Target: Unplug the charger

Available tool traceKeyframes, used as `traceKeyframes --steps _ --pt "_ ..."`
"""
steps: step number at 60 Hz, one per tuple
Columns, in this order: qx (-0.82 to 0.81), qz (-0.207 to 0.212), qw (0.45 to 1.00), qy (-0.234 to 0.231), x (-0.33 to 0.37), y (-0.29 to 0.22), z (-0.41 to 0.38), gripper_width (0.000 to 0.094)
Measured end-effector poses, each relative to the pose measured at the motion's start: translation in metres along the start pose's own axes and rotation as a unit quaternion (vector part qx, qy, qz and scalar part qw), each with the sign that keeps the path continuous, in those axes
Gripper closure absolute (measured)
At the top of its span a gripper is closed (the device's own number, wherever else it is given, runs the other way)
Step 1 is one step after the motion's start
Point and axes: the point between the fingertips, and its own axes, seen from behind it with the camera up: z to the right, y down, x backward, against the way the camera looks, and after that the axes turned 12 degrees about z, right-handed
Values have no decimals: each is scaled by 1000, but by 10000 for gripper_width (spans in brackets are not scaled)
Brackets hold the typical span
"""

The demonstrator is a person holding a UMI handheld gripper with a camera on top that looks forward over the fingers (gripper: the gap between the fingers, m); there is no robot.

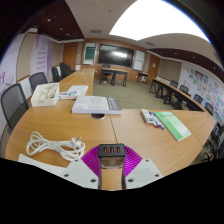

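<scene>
Gripper (112, 163) clasping a dark charger (112, 151) between its pads.
White cable (55, 147) coiled near the tabletop's (130, 128) left front edge.

A wooden table (120, 128) stretches ahead of the claw. A coiled white cable (52, 147) lies just ahead to its left. Beyond sit a white box (96, 104) and an open white box (46, 94), and a green booklet (172, 124) lies to the right.
</scene>
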Motion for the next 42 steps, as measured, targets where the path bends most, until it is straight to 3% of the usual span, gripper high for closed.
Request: traceKeyframes --steps 1,7,16,20,25,27,31,42 --pt "-2 -10 1000 -3 -2 27 3 682" --pt "-7 -80 997 -24 -12 56 4 629" --pt "-13 -118 992 -40 -19 93 8 556" --pt "-23 -113 992 -42 -15 84 11 444" --pt "-28 -100 993 -49 -4 73 9 180" --pt "-28 -93 994 -51 3 67 9 120" --pt "-23 -76 996 -49 21 50 11 77" --pt "-21 -27 999 -42 95 9 10 82"
